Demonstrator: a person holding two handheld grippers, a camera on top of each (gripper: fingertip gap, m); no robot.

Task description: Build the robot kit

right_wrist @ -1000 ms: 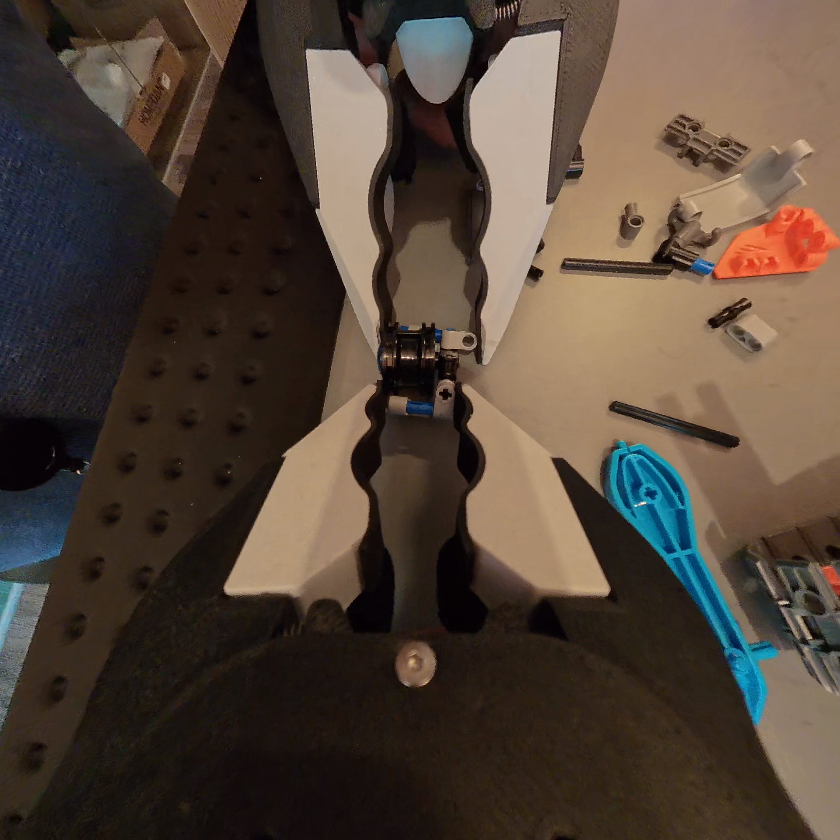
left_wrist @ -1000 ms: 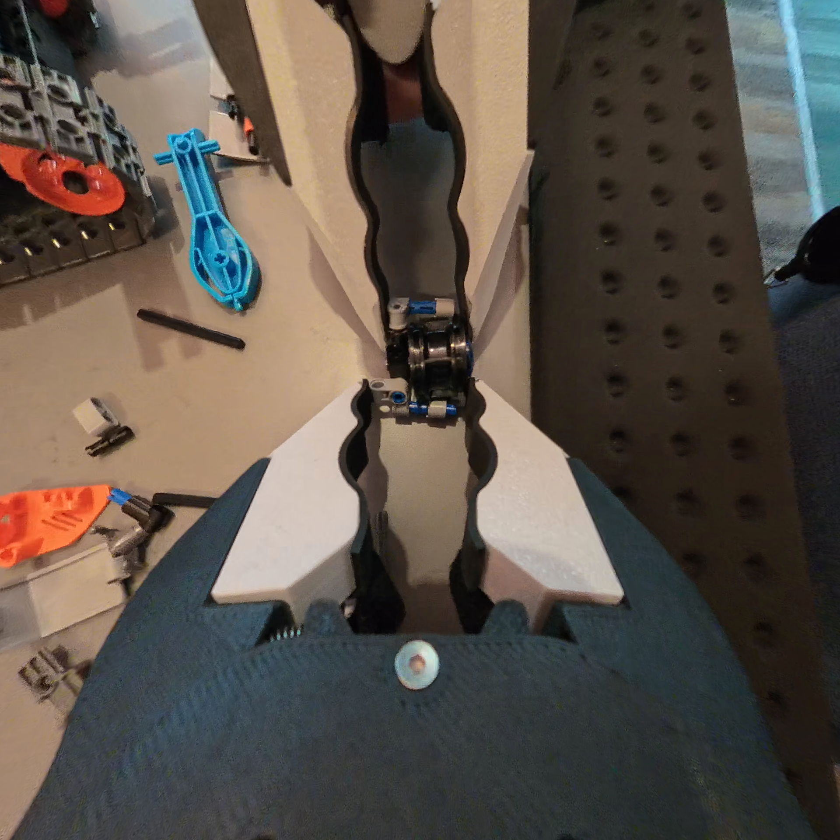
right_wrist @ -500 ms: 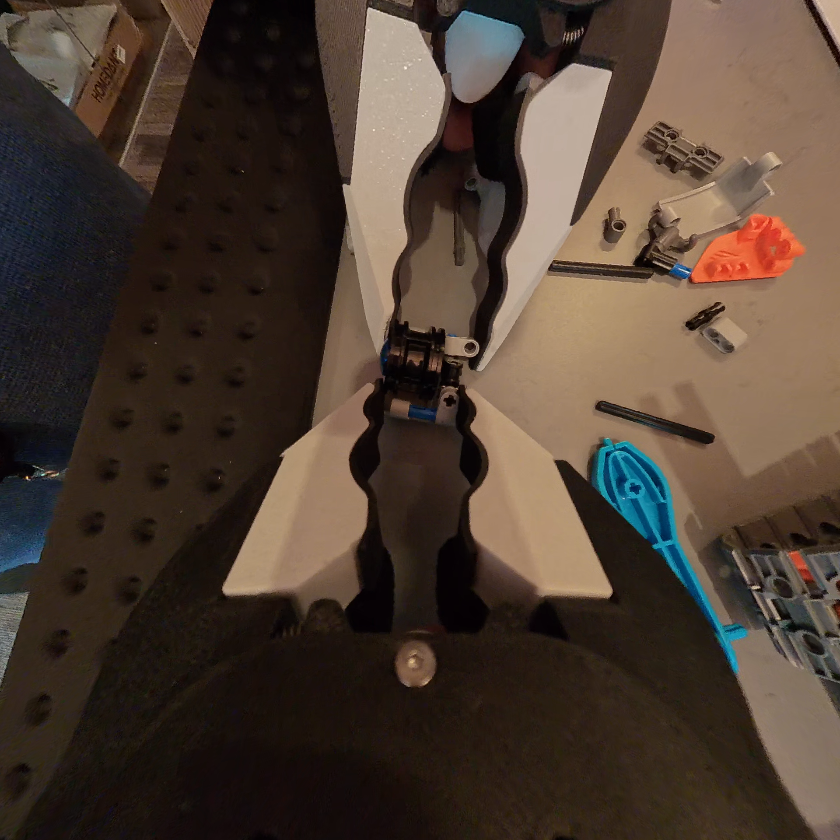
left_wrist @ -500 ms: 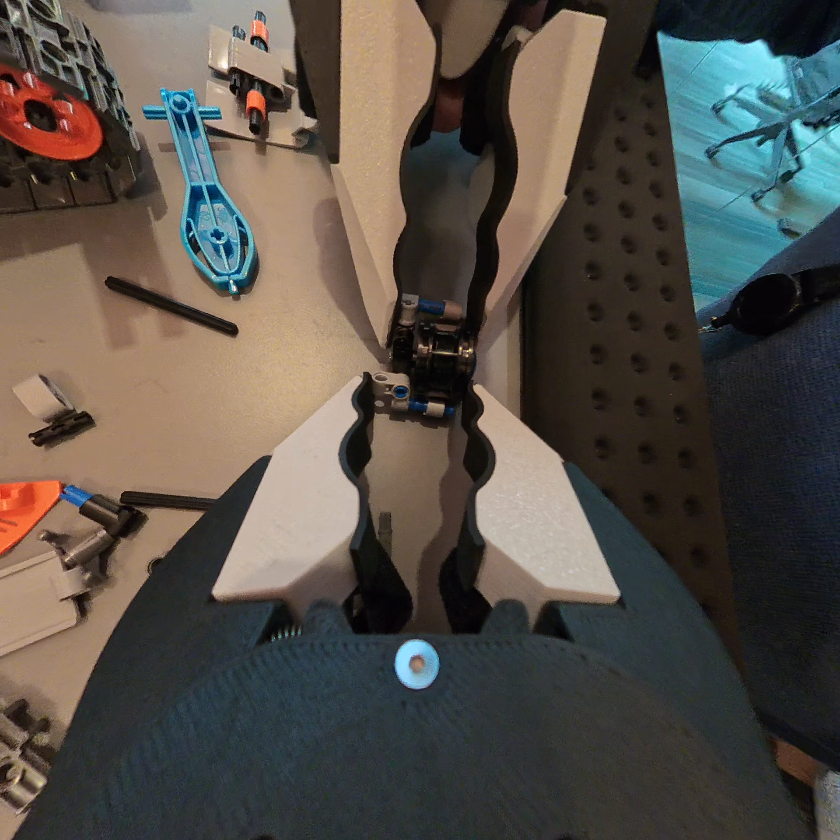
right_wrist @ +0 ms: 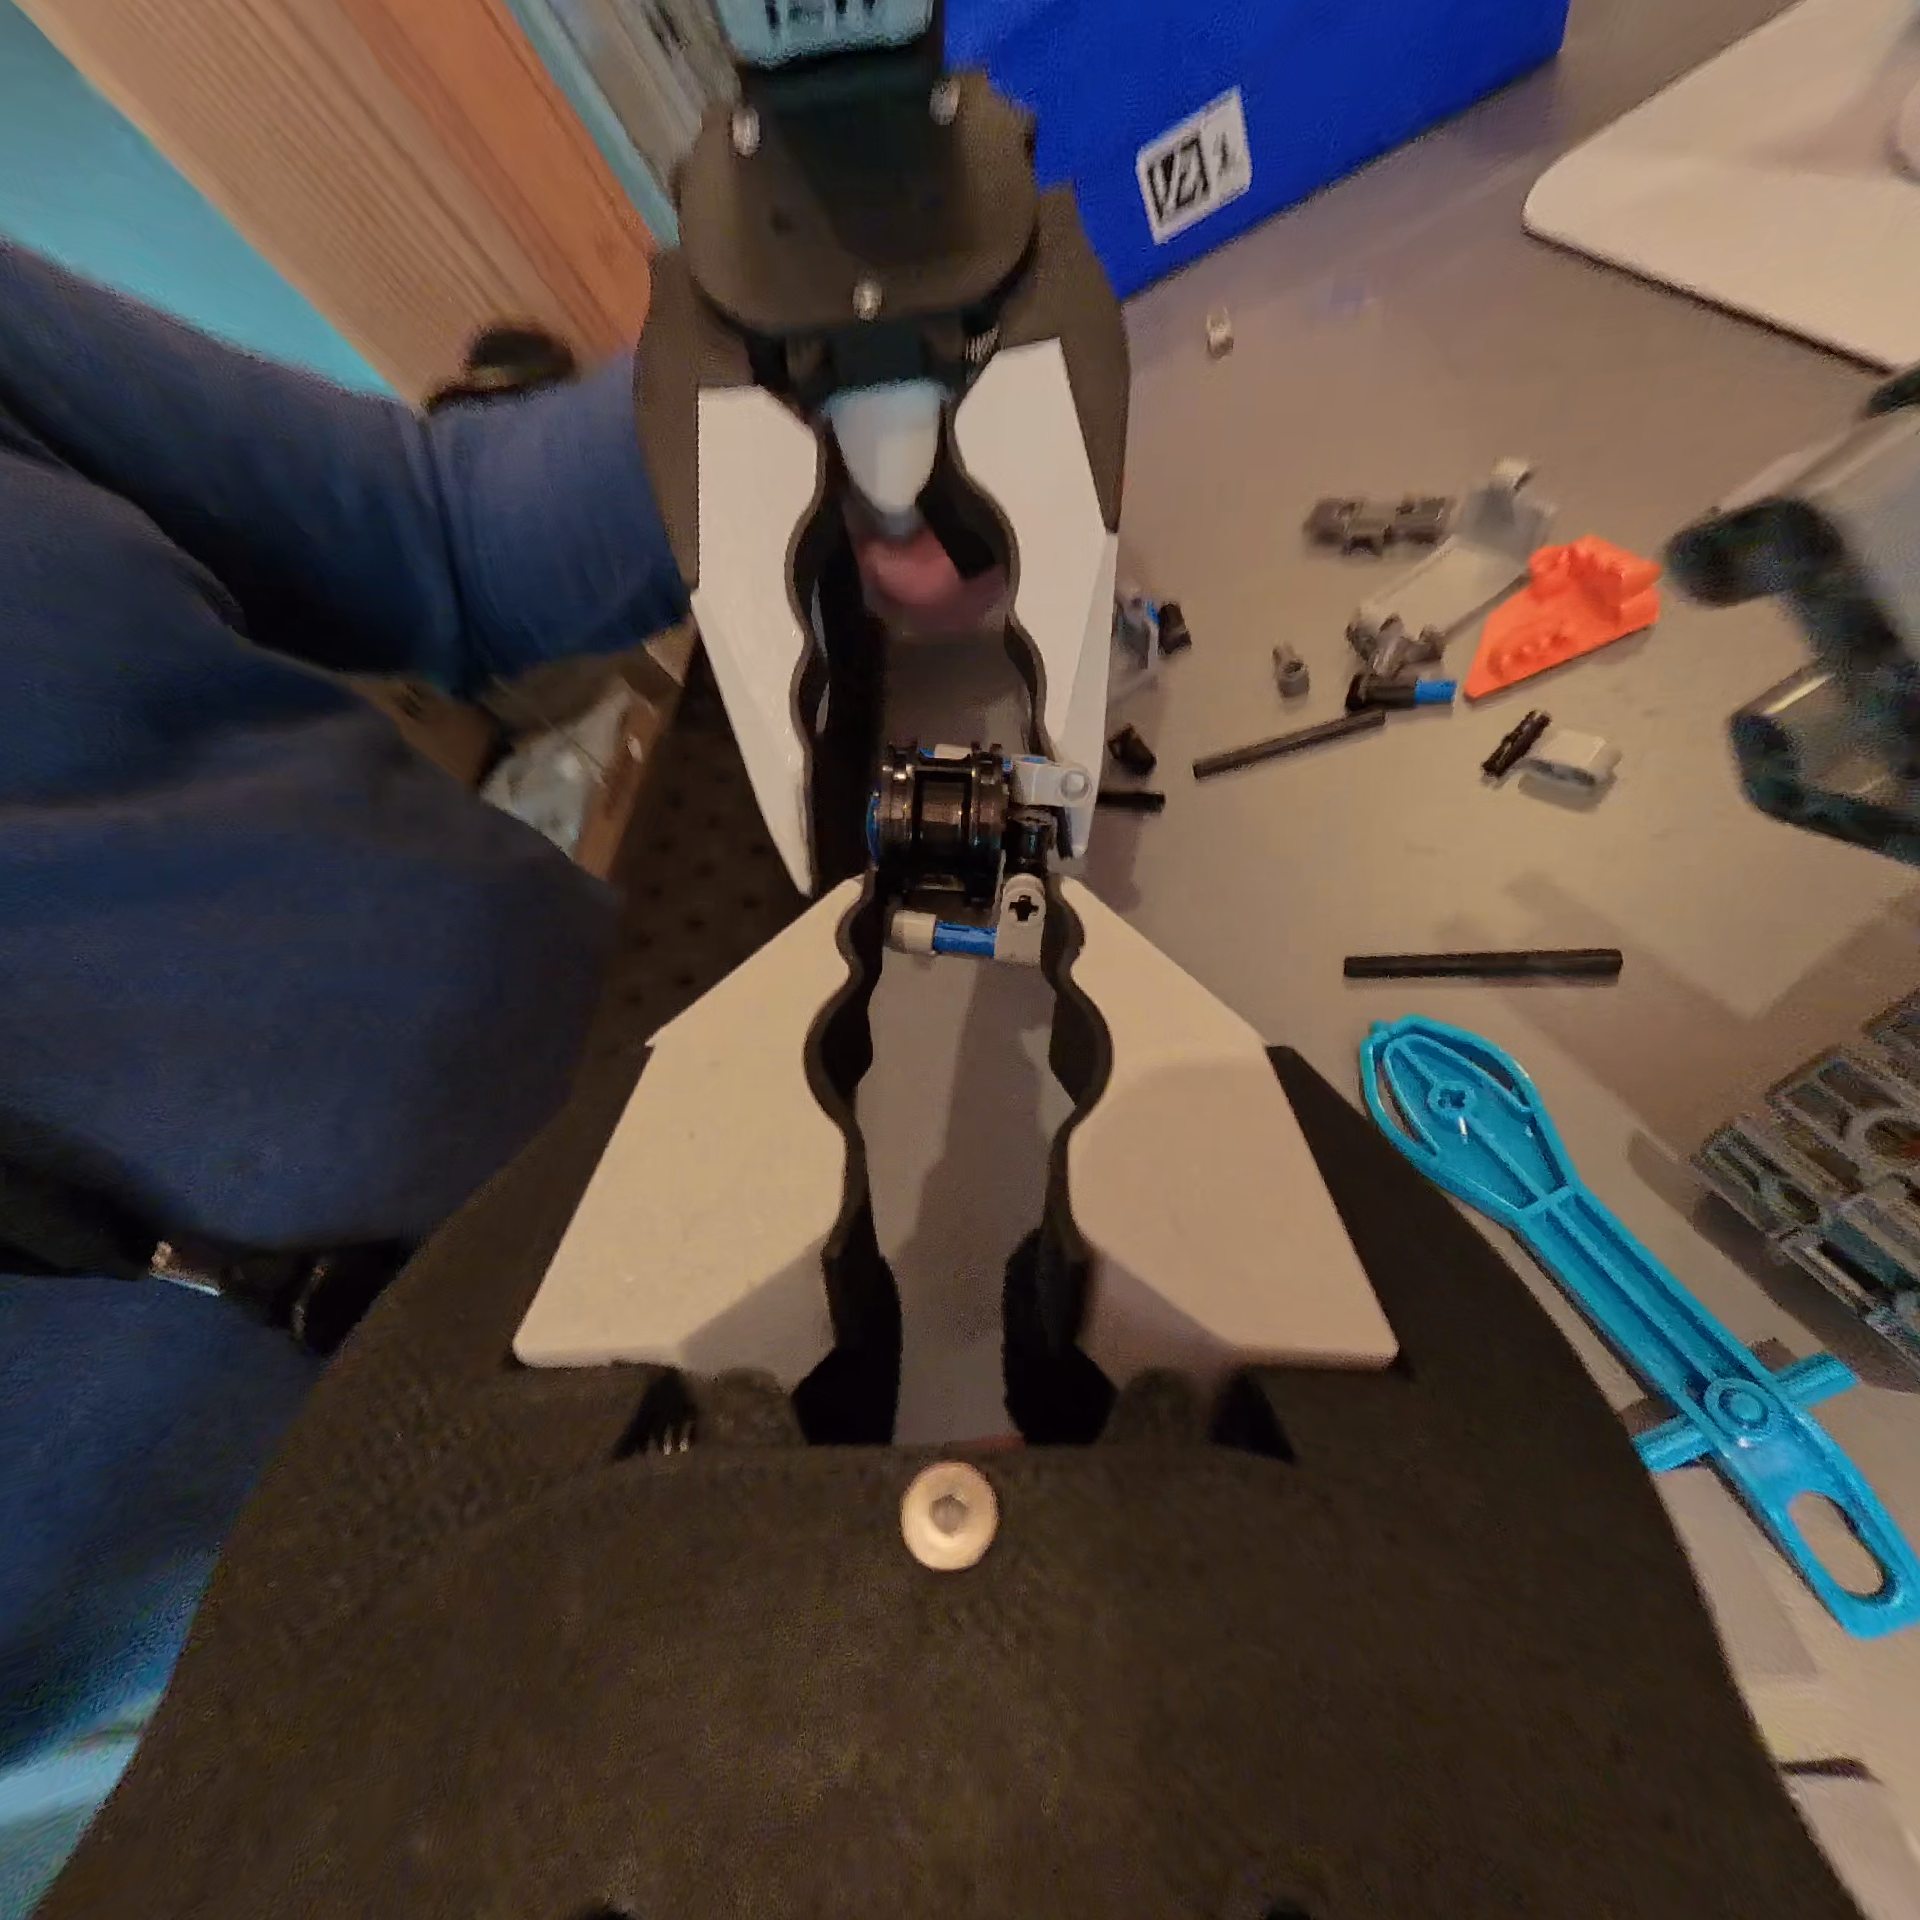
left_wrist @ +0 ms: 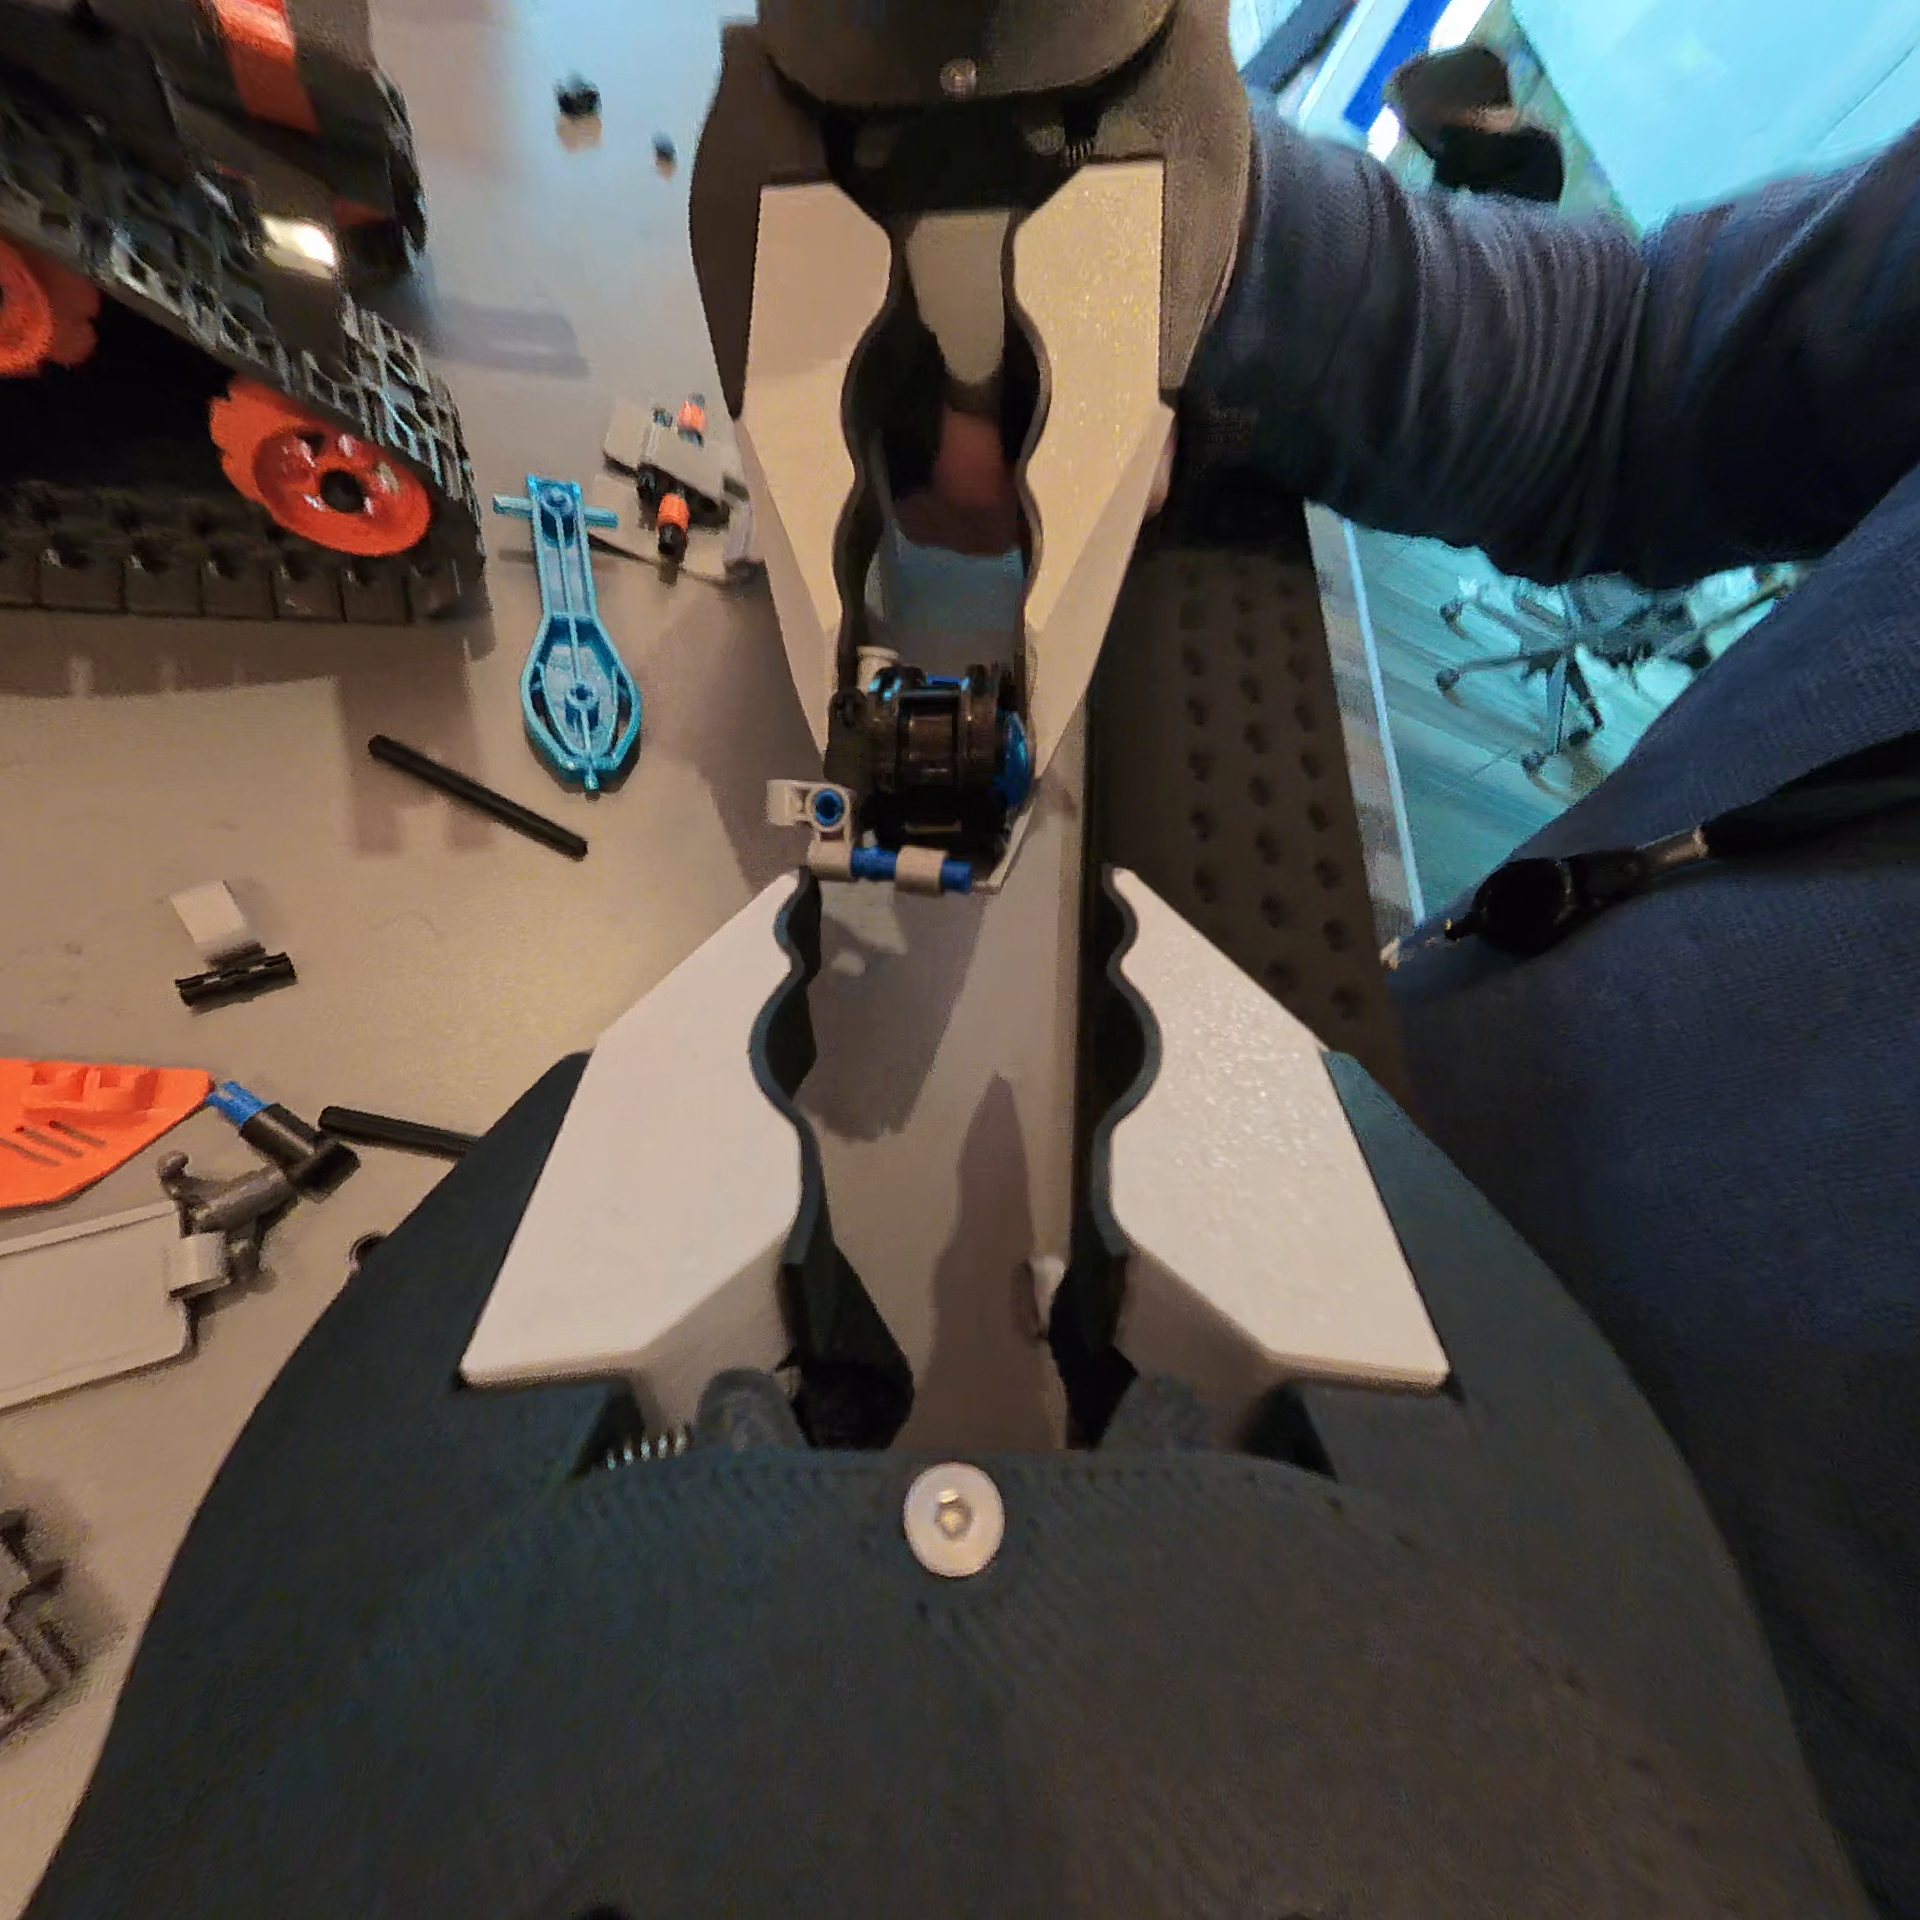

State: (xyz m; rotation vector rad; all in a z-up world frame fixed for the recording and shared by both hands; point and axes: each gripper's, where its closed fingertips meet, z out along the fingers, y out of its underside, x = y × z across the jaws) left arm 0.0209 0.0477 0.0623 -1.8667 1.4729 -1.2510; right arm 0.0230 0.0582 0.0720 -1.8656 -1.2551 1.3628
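A small assembly, a black wheel with blue pins and grey connectors (left_wrist: 925,748), hangs over the grey table between the two grippers. My right gripper (right_wrist: 961,904) is shut on its lower end (right_wrist: 956,831); it enters the left wrist view from the top (left_wrist: 914,810). My left gripper (left_wrist: 951,883) is open, and its fingertips (left_wrist: 779,914) stand apart just short of the assembly. In the right wrist view the left gripper (right_wrist: 942,871) faces mine with its jaws spread wider than the assembly.
On the table lie a blue lever tool (left_wrist: 577,665) (right_wrist: 1558,1247), a black axle (left_wrist: 478,800) (right_wrist: 1481,964), an orange panel (left_wrist: 83,1122) (right_wrist: 1558,613), and a tracked vehicle (left_wrist: 260,447). A black perforated board (left_wrist: 1216,779) runs alongside. Blue sleeves (left_wrist: 1507,395) (right_wrist: 312,520) and a blue box (right_wrist: 1299,125) show. My two grippers' fingertips are within a few centimetres of each other.
My left gripper has opened and let go of the assembly, which it gripped before. The right gripper keeps hold. Both grippers have tilted, so more of the room shows.
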